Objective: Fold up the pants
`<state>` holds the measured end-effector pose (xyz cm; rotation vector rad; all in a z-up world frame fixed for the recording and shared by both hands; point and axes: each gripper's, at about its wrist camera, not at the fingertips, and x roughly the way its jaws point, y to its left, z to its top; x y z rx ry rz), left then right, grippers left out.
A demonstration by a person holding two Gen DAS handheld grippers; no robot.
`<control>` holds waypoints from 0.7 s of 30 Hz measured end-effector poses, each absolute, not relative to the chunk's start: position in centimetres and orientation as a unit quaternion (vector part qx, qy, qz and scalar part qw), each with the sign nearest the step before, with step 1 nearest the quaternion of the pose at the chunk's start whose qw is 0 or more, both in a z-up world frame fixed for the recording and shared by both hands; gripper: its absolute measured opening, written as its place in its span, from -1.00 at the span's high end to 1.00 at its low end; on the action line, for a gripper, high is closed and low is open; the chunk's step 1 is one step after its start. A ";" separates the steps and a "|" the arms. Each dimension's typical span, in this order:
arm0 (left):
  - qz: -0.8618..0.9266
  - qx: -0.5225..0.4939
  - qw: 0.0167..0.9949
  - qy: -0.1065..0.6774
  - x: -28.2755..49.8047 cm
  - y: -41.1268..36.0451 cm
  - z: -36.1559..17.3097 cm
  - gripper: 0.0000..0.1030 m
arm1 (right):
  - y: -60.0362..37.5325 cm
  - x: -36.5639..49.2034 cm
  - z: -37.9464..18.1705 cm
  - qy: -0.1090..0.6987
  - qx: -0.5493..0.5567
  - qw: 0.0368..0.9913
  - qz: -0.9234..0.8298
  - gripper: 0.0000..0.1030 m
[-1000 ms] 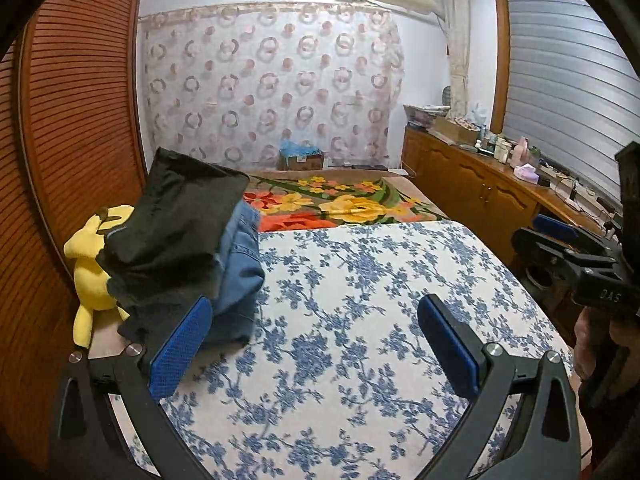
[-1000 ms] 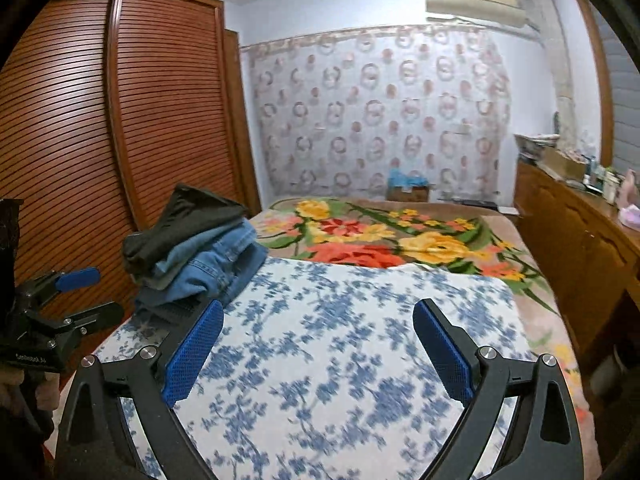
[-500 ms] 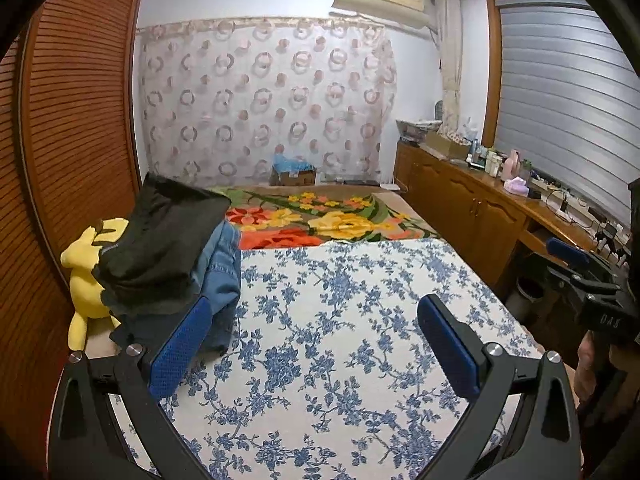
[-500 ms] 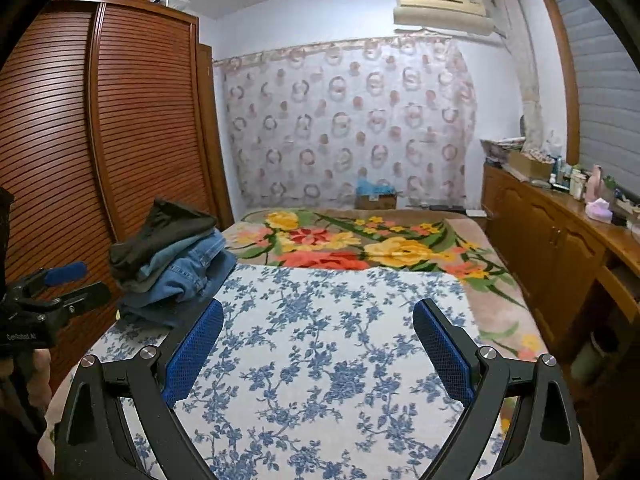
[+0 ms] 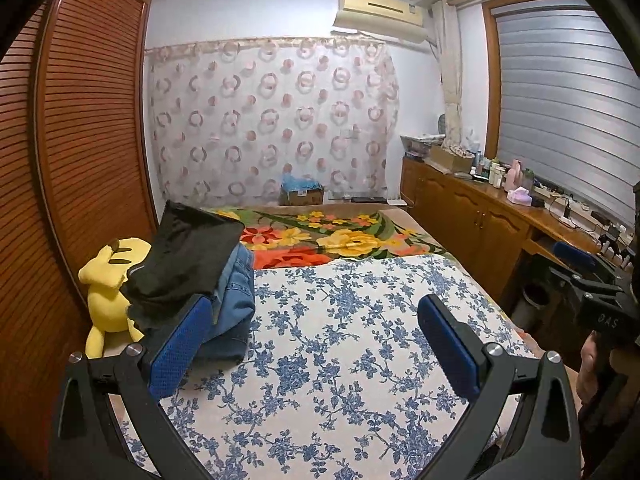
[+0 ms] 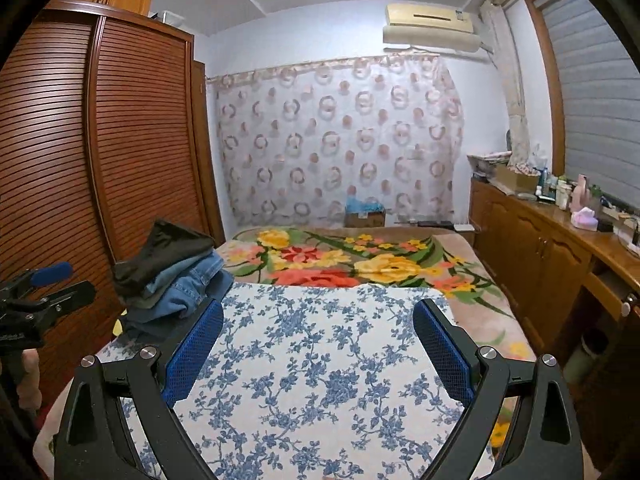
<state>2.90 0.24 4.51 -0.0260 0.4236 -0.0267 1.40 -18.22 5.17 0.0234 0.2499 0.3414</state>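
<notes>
Two grippers hang over a bed whose near part is covered by a blue-flowered white sheet (image 5: 340, 344); neither holds anything. Beyond the left gripper (image 5: 316, 334), whose blue fingers (image 5: 180, 344) stand wide apart, a slatted wooden wardrobe (image 5: 84, 152) runs along the far left, with a yellow plush toy (image 5: 106, 280) against it. Just past the left finger lies the stack of folded pants (image 5: 200, 268), black on top and blue denim beneath, resting on the sheet's left edge. Ahead of the fingers a bright floral blanket (image 5: 336, 236) covers the far end of the bed, then a ring-patterned curtain (image 5: 272, 120). A cardboard box (image 5: 302, 194) stands at the curtain's foot with something blue in it; what it is cannot be told. Right of the fingers runs a wooden cabinet (image 5: 476, 220) cluttered with bottles. The right gripper (image 6: 318, 348) is likewise spread open above the sheet, the stack beyond its left finger.
</notes>
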 end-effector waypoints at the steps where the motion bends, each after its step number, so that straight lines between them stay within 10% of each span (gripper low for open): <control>1: -0.013 -0.012 0.977 0.210 2.8 0.3 4.5 -1.00 | -18.2 1.4 5.1 0.123 0.012 0.978 0.170 -0.87; 21: -0.011 -0.011 0.977 0.213 2.5 0.5 4.3 -0.99 | -19.0 2.0 4.7 0.125 0.009 0.977 0.171 -0.87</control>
